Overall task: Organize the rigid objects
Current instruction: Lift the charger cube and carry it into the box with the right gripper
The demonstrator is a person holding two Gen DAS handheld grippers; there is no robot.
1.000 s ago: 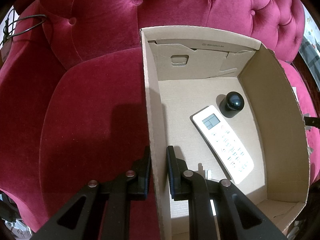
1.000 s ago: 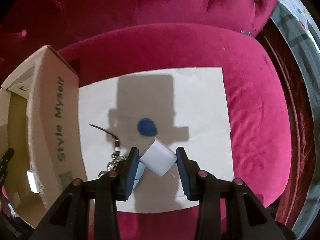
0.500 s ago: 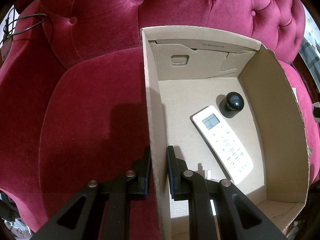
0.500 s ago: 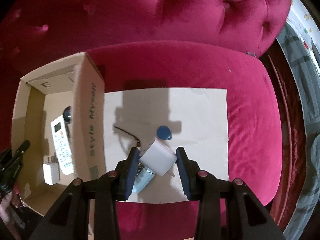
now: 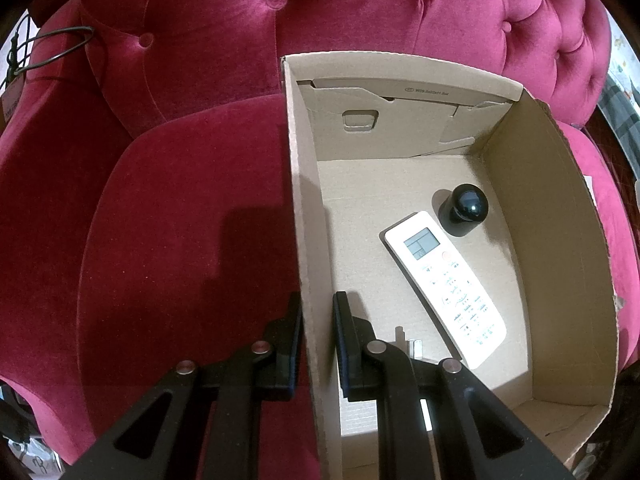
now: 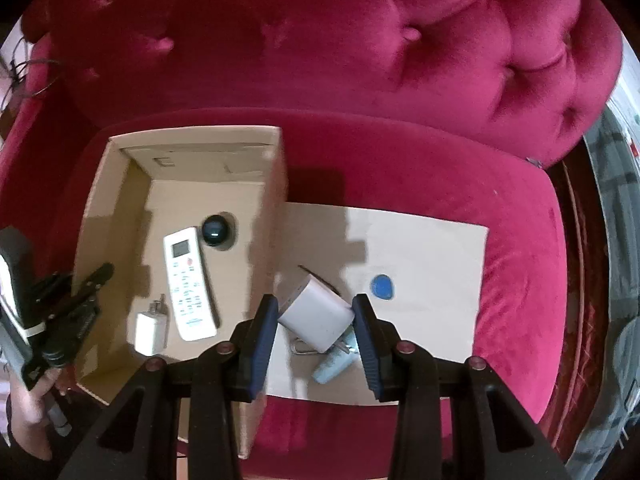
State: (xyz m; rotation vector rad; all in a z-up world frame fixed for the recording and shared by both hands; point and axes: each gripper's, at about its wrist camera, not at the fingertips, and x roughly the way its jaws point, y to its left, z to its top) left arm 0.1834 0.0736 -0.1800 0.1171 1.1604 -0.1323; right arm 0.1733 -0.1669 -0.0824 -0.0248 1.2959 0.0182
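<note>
White charger block (image 6: 316,316) sits pinched in the right hand-held gripper (image 6: 316,320), above the cardboard sheet (image 6: 432,248); left hand-held gripper (image 5: 316,328) clamps the box (image 5: 298,200) wall; remote (image 6: 188,284), black ball (image 6: 214,230) and another charger (image 6: 150,330) already lie inside; blue tag (image 6: 382,287) and pale blue item (image 6: 330,368) remain.

Left gripper (image 5: 317,340), lower centre of frame, clamps the left wall of the cardboard box (image 5: 298,216). Inside, right of centre: white remote control (image 5: 444,286) lying diagonally, black round-topped object (image 5: 464,208) just above it. Red tufted sofa (image 5: 160,208) surrounds.
</note>
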